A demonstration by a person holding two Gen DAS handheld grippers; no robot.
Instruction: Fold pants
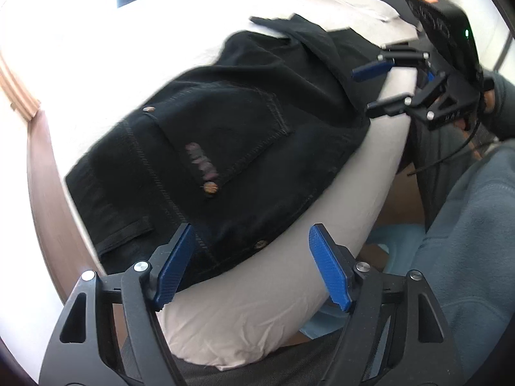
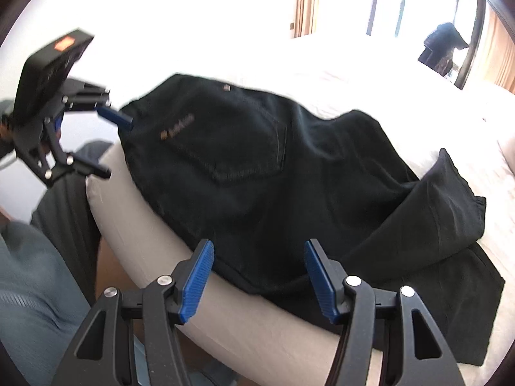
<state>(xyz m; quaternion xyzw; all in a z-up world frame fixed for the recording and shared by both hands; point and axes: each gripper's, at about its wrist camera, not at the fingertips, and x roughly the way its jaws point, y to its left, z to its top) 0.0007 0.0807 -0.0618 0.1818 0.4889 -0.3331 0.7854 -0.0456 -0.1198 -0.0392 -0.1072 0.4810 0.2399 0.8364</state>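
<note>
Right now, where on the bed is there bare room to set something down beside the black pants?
Free: the white bedspread beyond the black denim pants, toward the window, and the pale mattress edge along the near side. Crowded: the right end, where the pant legs lie bunched, and the near corners, where the open left claw and right claw hang.

The left gripper (image 1: 252,265) points down with its blue fingers (image 1: 175,268) spread apart, holding nothing. The right gripper (image 2: 259,278) does the same beside it.
</note>
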